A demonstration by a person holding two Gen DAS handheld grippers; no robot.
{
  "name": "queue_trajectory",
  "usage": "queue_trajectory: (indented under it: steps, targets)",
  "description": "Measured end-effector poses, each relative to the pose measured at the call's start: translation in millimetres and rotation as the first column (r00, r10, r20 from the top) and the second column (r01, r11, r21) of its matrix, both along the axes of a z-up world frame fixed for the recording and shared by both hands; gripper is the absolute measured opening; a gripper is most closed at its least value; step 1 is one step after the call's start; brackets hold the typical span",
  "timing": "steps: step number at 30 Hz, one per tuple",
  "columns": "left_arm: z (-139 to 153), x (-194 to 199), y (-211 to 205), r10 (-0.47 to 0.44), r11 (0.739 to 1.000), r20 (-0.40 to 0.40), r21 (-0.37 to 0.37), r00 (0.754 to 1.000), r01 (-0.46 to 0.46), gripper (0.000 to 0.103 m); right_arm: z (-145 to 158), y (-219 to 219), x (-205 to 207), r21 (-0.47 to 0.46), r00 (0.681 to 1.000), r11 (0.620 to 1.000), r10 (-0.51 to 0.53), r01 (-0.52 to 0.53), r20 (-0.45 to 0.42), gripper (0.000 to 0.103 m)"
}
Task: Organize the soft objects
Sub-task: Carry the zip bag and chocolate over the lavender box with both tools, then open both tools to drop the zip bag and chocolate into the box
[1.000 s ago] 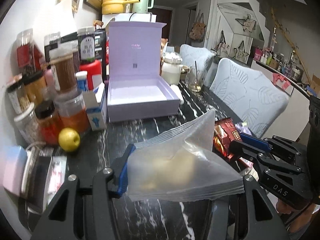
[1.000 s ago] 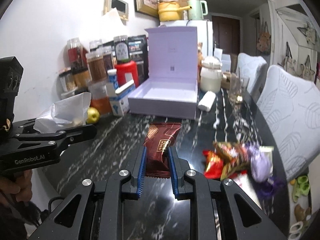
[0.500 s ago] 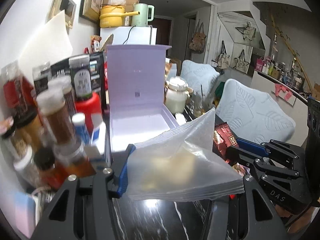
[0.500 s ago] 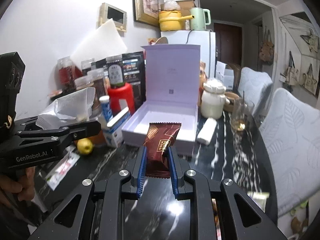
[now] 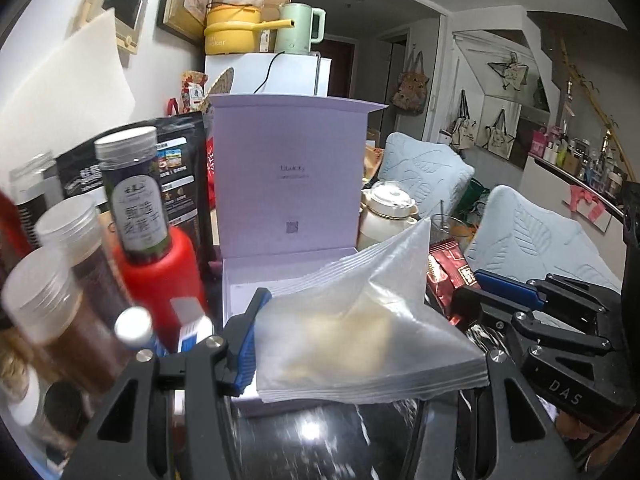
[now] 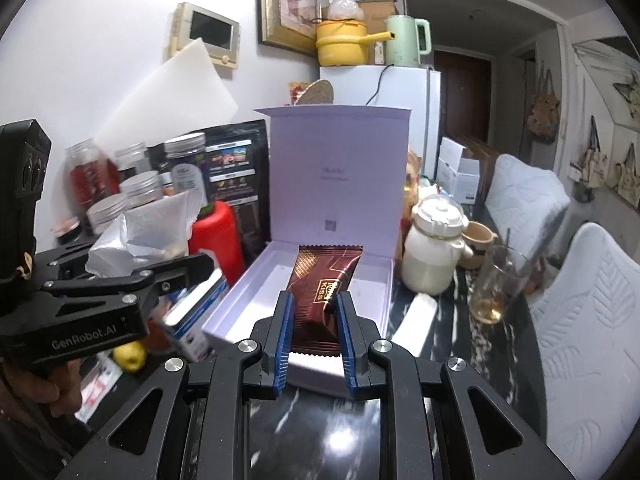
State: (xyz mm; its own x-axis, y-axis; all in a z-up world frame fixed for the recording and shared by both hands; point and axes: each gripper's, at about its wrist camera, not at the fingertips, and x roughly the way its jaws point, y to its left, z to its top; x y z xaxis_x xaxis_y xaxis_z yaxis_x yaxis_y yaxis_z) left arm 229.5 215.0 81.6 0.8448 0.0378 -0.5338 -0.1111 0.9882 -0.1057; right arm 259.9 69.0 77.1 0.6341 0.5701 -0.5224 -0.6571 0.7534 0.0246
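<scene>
An open lilac box (image 6: 374, 276) with its lid (image 6: 338, 172) standing upright sits on the dark marble table. My right gripper (image 6: 314, 316) is shut on a dark red snack packet (image 6: 326, 280) and holds it over the box's front part. My left gripper (image 5: 362, 340) is shut on a stack of clear plastic bags (image 5: 360, 320), held over the box (image 5: 240, 292) near its front left. In the right wrist view the left gripper (image 6: 120, 280) with the bags (image 6: 148, 232) is left of the box. In the left wrist view the right gripper (image 5: 540, 320) with the packet (image 5: 448, 276) is on the right.
Jars and bottles (image 6: 136, 196), a red canister (image 6: 218, 236) and a blue-white carton (image 6: 192, 320) crowd the box's left side. A yellow fruit (image 6: 130, 356) lies below them. A cream pot (image 6: 436, 248) and a glass (image 6: 500, 284) stand right of the box. Chairs (image 6: 592, 300) line the right edge.
Both grippers have moved forward with their loads, from the table's near part to over the open box. The loose snacks on the table have dropped out of view.
</scene>
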Motion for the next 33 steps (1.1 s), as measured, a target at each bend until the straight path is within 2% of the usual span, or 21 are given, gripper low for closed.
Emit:
queue_trajectory:
  steps: [10, 21, 33]
  targets:
    - [-24, 68, 38, 0.071, 0.996, -0.008, -0.056, 0.997, -0.071, 0.051, -17, 35, 73, -0.034, 0.999, 0.999, -0.004, 0.002, -0.043, 0.022]
    - [-56, 123, 49, 0.099, 0.995, -0.098, 0.003, 0.990, -0.099, 0.051, -51, 72, 140, -0.084, 0.993, 0.996, 0.001, -0.011, -0.118, 0.022]
    - [-82, 165, 46, 0.114, 0.992, -0.183, 0.068, 0.976, -0.103, 0.051, -82, 82, 174, -0.117, 0.980, 0.993, -0.021, -0.003, -0.196, 0.022]
